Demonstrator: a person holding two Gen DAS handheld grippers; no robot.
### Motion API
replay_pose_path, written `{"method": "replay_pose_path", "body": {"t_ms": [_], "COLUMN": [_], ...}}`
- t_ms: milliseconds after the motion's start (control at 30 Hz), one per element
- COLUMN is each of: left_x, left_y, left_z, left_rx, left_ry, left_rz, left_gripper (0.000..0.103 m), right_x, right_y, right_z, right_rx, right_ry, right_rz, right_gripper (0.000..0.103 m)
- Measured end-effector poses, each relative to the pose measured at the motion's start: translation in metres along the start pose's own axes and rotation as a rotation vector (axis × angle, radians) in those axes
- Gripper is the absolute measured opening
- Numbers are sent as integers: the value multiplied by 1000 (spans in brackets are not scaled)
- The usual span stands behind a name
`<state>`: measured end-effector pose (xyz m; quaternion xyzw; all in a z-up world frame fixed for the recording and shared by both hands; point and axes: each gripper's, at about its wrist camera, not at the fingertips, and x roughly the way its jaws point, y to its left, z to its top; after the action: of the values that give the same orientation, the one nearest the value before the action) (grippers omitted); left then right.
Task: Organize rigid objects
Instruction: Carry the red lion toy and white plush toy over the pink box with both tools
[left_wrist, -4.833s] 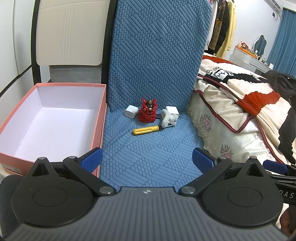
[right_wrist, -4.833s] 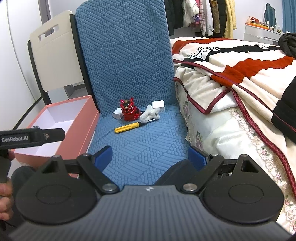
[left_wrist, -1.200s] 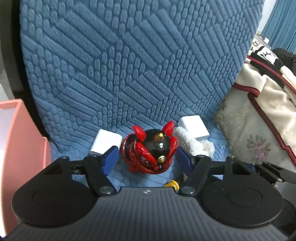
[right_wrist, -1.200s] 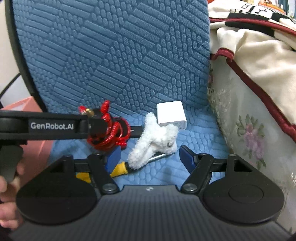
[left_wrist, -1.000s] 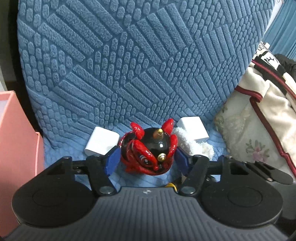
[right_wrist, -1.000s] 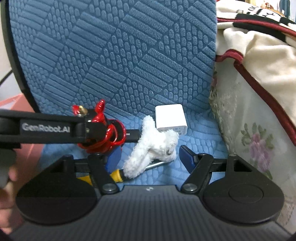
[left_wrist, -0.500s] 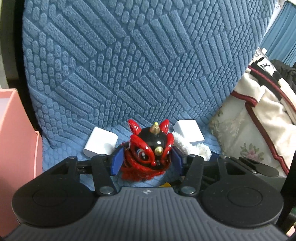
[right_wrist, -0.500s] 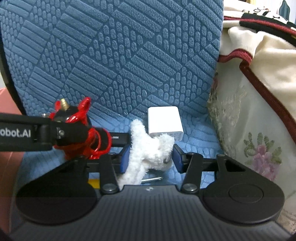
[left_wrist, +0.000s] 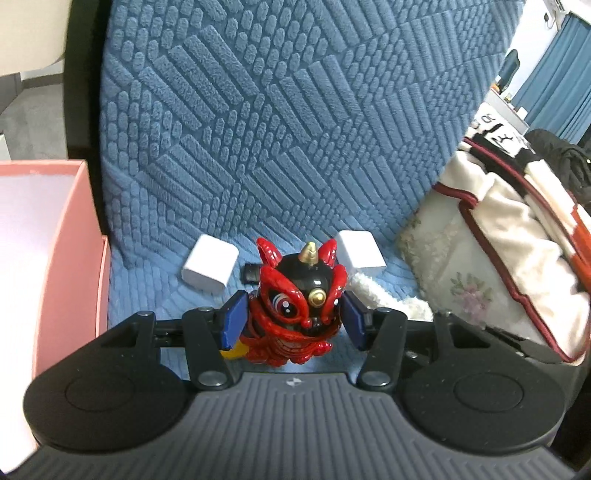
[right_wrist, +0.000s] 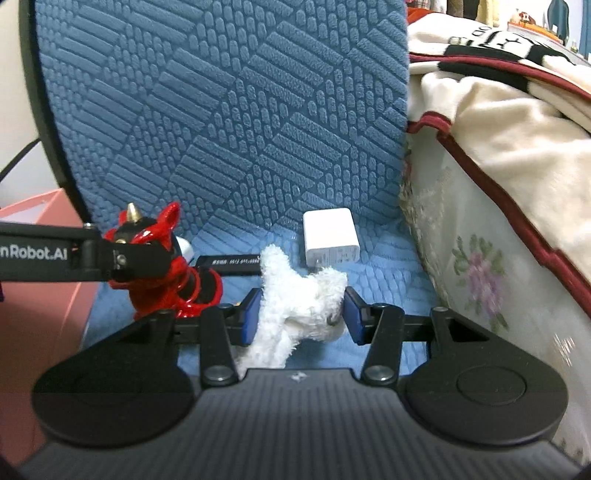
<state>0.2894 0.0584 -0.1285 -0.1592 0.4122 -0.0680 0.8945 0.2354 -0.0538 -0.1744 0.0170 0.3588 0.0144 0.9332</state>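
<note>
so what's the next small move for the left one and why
Probably lift the red lion figurine and carry it left toward the pink box. The left gripper has its jaws shut against both of the figurine's sides, and the box stands open just beside the blue seat cushion.

Before me stands a chair (left_wrist: 295, 129) with a blue quilted cover. To my right: a bed (right_wrist: 517, 155) with a cream, red-trimmed blanket. Blue curtains (left_wrist: 557, 88) hang beyond it.
</note>
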Motion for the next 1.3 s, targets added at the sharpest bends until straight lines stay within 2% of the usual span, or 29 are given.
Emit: {"method": "replay_pose_path", "body": {"t_ms": [200, 333, 433, 700, 967, 1233, 1300], "left_x": [-24, -36, -42, -66, -71, -69, -69], "left_y": [-3, -6, -9, -15, -11, -13, -14], "left_z": [-17, -33, -45, -76, -110, -123, -124], "left_rx": [15, 31, 42, 56, 33, 65, 74], "left_ry": [11, 22, 50, 60, 100, 92, 93], "left_rz": [7, 18, 35, 71, 103, 119, 121], "left_gripper": [60, 60, 60, 60, 61, 61, 64], "right_x": [-14, -30, -43, -75, -63, -52, -49], "right_y": [-6, -4, -8, -15, -29, -33, -35], "right_z": [-18, -30, -39, -60, -64, -64, -63], "right_rx": [22, 1, 22, 73, 137, 166, 178], "right_ry": [69, 90, 114, 142, 225, 264, 268], "right_rz": [5, -14, -15, -25, -30, -20, -20], "right_gripper": [50, 50, 50, 50, 50, 51, 51]}}
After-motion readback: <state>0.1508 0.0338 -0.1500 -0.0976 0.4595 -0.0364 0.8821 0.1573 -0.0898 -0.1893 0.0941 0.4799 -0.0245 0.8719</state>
